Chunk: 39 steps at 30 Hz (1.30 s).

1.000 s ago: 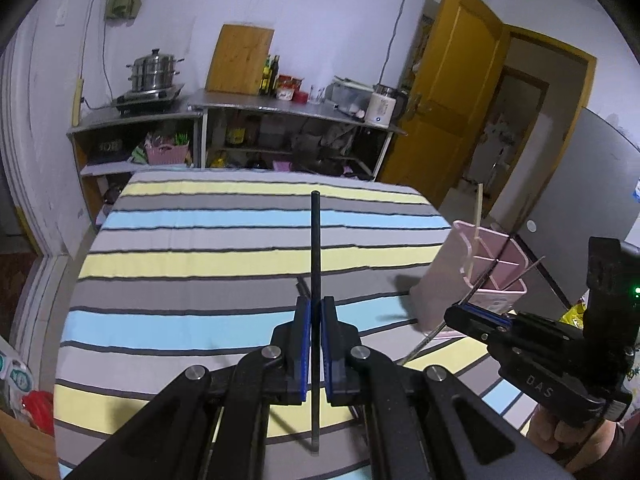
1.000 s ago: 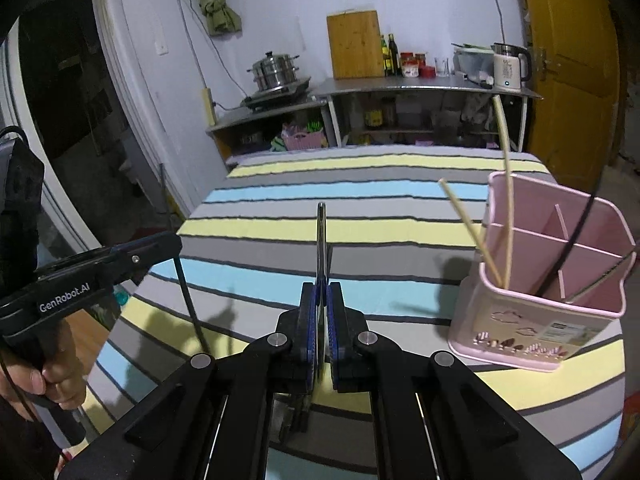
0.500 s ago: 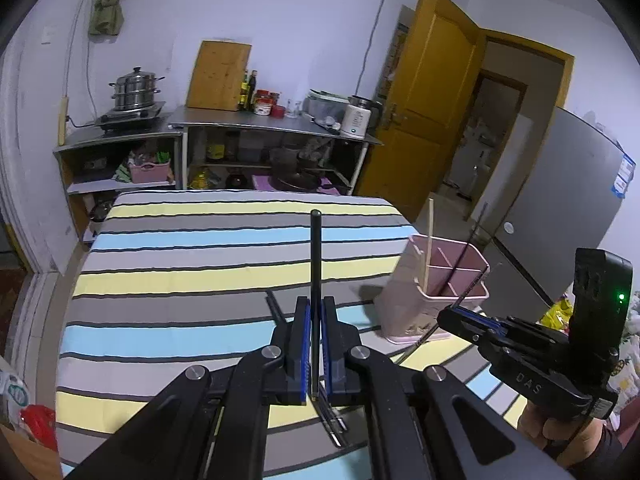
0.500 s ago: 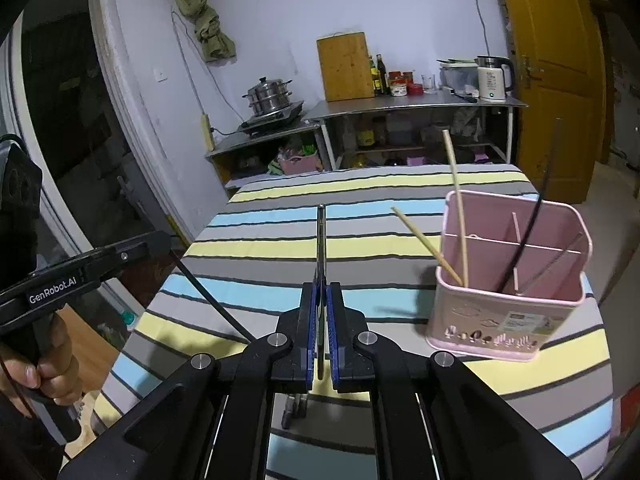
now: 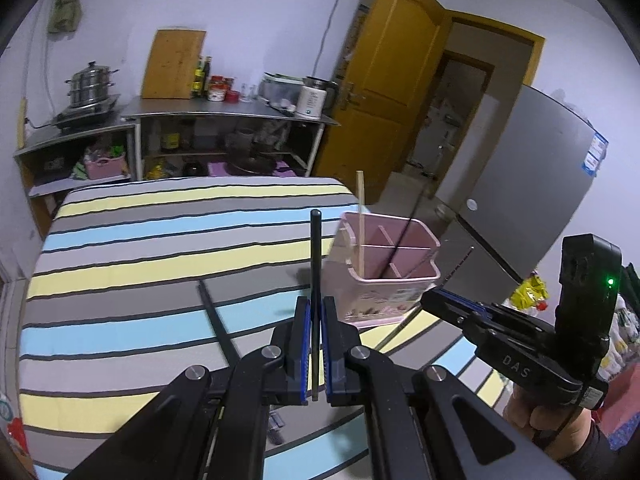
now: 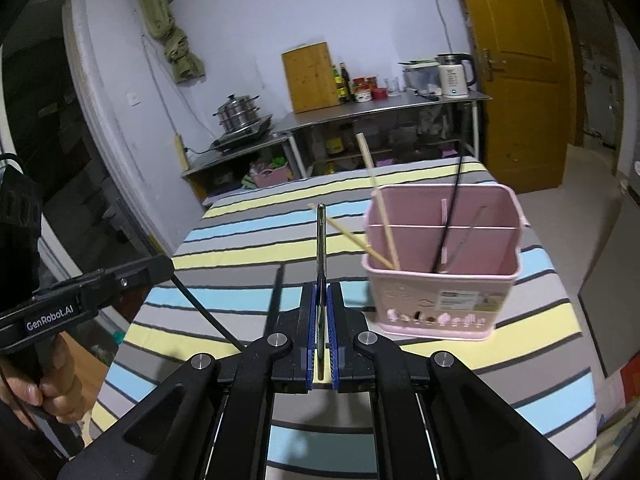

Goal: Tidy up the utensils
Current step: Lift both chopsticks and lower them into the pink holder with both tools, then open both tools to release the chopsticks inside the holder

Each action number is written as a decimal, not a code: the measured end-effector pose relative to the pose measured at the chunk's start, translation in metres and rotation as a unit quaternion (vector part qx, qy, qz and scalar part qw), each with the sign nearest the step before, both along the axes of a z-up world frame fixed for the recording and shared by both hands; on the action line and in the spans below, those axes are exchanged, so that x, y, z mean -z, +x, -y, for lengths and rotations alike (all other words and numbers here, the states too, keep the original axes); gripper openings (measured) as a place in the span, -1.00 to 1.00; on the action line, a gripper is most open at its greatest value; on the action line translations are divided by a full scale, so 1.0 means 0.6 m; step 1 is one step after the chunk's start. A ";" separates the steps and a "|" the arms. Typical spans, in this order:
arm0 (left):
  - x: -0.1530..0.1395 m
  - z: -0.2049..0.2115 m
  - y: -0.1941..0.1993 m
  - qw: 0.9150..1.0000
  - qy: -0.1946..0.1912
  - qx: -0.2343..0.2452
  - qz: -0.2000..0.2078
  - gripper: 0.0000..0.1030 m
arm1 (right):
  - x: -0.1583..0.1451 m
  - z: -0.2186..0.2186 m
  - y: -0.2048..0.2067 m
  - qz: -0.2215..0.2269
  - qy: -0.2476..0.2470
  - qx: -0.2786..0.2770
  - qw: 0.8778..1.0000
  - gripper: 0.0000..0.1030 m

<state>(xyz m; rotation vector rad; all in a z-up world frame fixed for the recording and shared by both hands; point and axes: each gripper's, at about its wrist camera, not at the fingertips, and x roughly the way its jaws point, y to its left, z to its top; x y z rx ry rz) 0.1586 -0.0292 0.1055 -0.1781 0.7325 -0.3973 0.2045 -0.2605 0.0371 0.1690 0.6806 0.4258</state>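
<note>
My left gripper [image 5: 315, 312] is shut on a black chopstick [image 5: 316, 256] that points forward above the striped table [image 5: 160, 264]. My right gripper [image 6: 321, 300] is shut on a thin metal utensil [image 6: 321, 240], held upright. A pink divided utensil holder [image 6: 440, 280] stands just right of it, holding two wooden chopsticks [image 6: 380, 216], a black chopstick [image 6: 452, 216] and a metal one. The holder also shows in the left wrist view [image 5: 384, 276]. Another black chopstick [image 5: 220, 328] lies on the table.
The right gripper's body [image 5: 520, 348] is at the right of the left wrist view, and the left gripper's body [image 6: 80, 300] at the left of the right wrist view. Beyond the table stand metal shelves [image 5: 224, 120], a yellow door [image 5: 380, 100] and a grey fridge [image 5: 540, 184].
Both grippers have risen and drawn back from the table, each holding its utensil. The pink holder now sits closer to the middle of both views.
</note>
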 end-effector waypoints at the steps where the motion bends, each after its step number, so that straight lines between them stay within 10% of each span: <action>1: -0.004 0.010 0.004 1.000 -0.002 0.005 0.001 -0.91 | -0.002 0.005 -0.001 0.001 0.000 0.003 1.000 -0.89; 21: -0.146 0.104 0.106 0.995 -0.038 0.038 0.084 -0.91 | -0.106 0.092 0.046 0.076 0.008 0.070 0.995 -0.89; 39: -0.014 0.143 0.208 0.999 -0.005 0.042 0.028 -0.90 | -0.018 0.080 0.110 0.037 -0.008 0.077 0.996 -0.90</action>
